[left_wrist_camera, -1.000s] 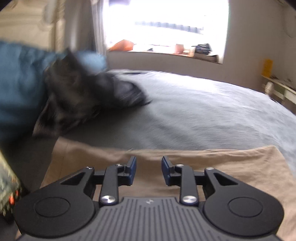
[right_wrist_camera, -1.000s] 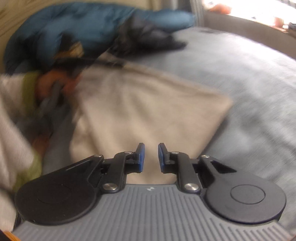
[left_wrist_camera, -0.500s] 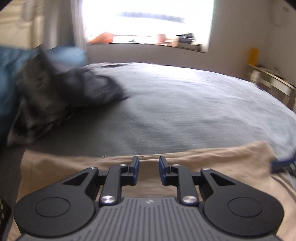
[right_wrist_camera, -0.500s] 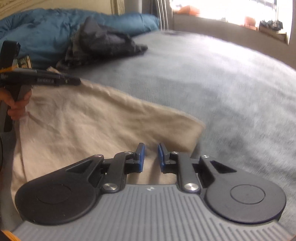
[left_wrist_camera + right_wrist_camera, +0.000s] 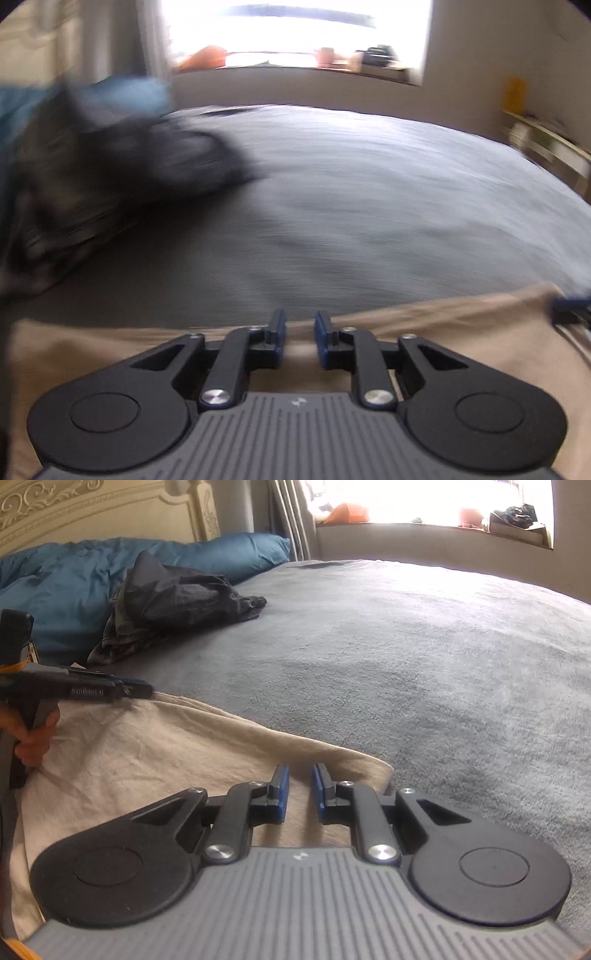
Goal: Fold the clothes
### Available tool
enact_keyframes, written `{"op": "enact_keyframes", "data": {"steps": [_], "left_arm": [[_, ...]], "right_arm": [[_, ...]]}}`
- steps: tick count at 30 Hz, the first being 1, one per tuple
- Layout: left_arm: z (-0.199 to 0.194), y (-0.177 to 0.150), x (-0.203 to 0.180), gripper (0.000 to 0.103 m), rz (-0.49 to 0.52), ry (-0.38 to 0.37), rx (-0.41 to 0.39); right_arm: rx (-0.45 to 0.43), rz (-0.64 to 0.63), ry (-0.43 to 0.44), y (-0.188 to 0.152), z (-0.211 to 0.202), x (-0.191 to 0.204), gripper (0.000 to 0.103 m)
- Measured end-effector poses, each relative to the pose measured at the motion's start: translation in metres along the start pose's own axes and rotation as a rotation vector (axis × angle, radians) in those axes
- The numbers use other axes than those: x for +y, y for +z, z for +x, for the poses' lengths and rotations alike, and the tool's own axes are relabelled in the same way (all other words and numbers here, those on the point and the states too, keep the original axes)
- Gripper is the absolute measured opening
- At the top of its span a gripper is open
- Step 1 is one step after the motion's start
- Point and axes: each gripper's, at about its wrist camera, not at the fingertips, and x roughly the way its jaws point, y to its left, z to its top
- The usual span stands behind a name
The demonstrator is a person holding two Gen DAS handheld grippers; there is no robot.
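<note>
You hold each gripper, left point(image 5: 299, 332) closing and right point(image 5: 299, 794) closing too, fingers narrowly apart over the far edge of the tan cloth point(image 5: 147, 760) on the bed point(image 5: 406, 664), ready to pinch for folding.

I'm in a home bedroom: a wide bed with a grey blanket point(image 5: 424, 672) fills my view, a carved cream headboard point(image 5: 92, 509) and blue pillow point(image 5: 236, 554) at its head, dark clothes point(image 5: 177, 602) heaped nearby, and a bright window point(image 5: 295, 33) with a cluttered sill beyond.
</note>
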Motion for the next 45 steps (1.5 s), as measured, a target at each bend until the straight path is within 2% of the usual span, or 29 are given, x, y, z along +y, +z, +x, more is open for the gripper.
{"op": "enact_keyframes", "data": {"steps": [2,3,4,5,6,9,12,14,16,18,21,24,26,29,33,36,39,42,45], "left_arm": [[0.002,0.002,0.029,0.006,-0.068,0.023,0.002],[0.001,0.003,0.04,0.038,-0.097,0.042,0.004],[-0.001,0.004,0.046,0.04,-0.103,0.082,-0.005],[-0.004,0.005,0.051,0.026,-0.101,0.124,-0.02],[-0.008,0.006,0.055,0.025,-0.11,0.134,-0.031],[-0.029,0.007,0.062,0.03,-0.136,0.1,-0.062],[-0.052,0.004,0.045,0.03,-0.052,0.014,-0.088],[-0.058,-0.001,0.027,0.03,0.013,-0.063,-0.078],[-0.052,-0.009,0.009,0.03,0.077,-0.104,-0.049],[-0.042,-0.019,-0.007,0.018,0.133,-0.12,-0.011],[-0.026,-0.03,-0.006,0.003,0.146,-0.067,0.004],[-0.031,-0.028,0.014,0.003,0.093,-0.007,-0.035],[-0.034,-0.028,0.029,0.003,0.077,0.041,-0.032],[-0.04,-0.031,0.053,0.003,0.064,0.073,-0.027],[-0.052,-0.03,0.063,0.003,0.08,0.145,-0.051],[-0.051,-0.023,0.081,0.003,0.021,0.188,-0.059],[-0.055,-0.017,0.089,0.006,0.012,0.256,-0.069],[-0.075,-0.013,0.095,0.006,-0.026,0.259,-0.096],[-0.101,-0.014,0.087,0.006,-0.028,0.21,-0.119]], "right_arm": [[-0.002,0.017,0.005,0.0,0.003,-0.001,0.012],[-0.004,0.024,0.007,-0.001,0.004,-0.002,0.012],[-0.005,0.03,0.008,-0.001,0.004,-0.002,0.012],[-0.007,0.036,0.009,-0.002,0.004,-0.003,0.012],[-0.008,0.043,0.009,-0.003,0.004,-0.003,0.012],[-0.012,0.059,0.012,-0.003,0.004,-0.005,0.012],[-0.012,0.066,0.011,-0.003,0.004,-0.004,0.012],[-0.012,0.071,0.009,-0.003,0.004,-0.004,0.012],[-0.014,0.08,0.008,-0.004,0.004,-0.004,0.013],[-0.015,0.085,0.006,-0.004,0.004,-0.004,0.013],[-0.014,0.082,0.003,-0.004,0.004,-0.003,0.013],[-0.011,0.083,0.002,-0.004,0.003,-0.003,0.013],[-0.011,0.085,0.004,-0.004,0.003,-0.003,0.013],[-0.012,0.093,0.007,-0.005,0.004,-0.004,0.013],[-0.014,0.1,0.011,-0.005,0.004,-0.005,0.013],[-0.015,0.112,0.013,-0.006,0.004,-0.006,0.013],[-0.016,0.118,0.014,-0.006,0.004,-0.007,0.013],[-0.016,0.125,0.017,-0.006,0.004,-0.008,0.013],[-0.018,0.13,0.019,-0.006,0.004,-0.008,0.013]]}}
